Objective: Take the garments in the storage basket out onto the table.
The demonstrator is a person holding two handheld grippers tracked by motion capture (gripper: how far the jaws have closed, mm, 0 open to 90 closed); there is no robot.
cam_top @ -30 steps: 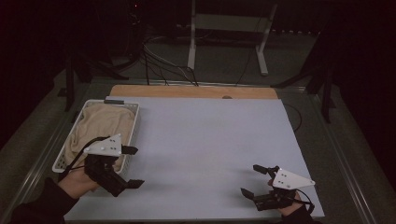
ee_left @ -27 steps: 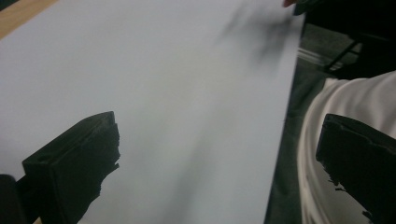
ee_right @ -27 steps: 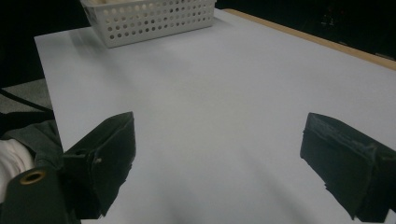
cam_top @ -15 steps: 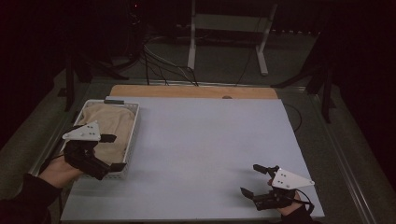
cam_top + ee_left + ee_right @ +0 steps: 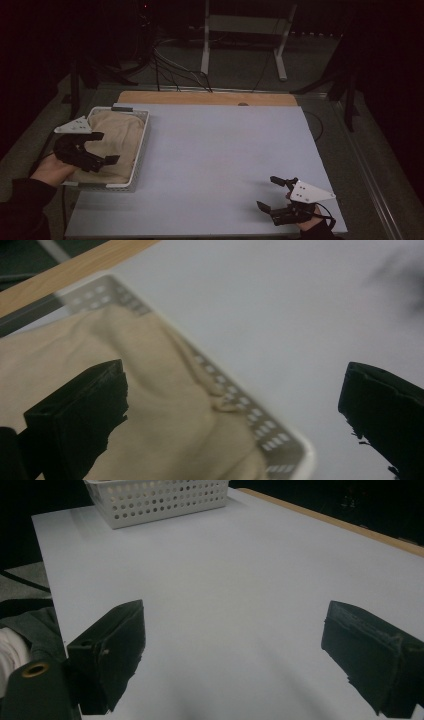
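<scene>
A white perforated basket (image 5: 141,150) stands at the table's left edge with a beige cloth (image 5: 117,140) bundled inside. My left gripper (image 5: 106,147) hovers open over the basket's near left part, nothing between its jaws. In the left gripper view the beige cloth (image 5: 165,410) lies under the jaws and the basket rim (image 5: 250,412) runs diagonally. My right gripper (image 5: 270,192) rests open near the table's front right corner, empty. The basket (image 5: 160,500) appears far off in the right gripper view.
The pale grey table top (image 5: 220,150) spreads between the two grippers, with a wooden strip (image 5: 205,97) along its far edge. Beyond the table stand a metal frame (image 5: 245,40) and cables (image 5: 175,65) on a dark floor.
My left gripper has moved left and away from me, from the table's front left to over the basket and cloth. The right gripper has stayed put.
</scene>
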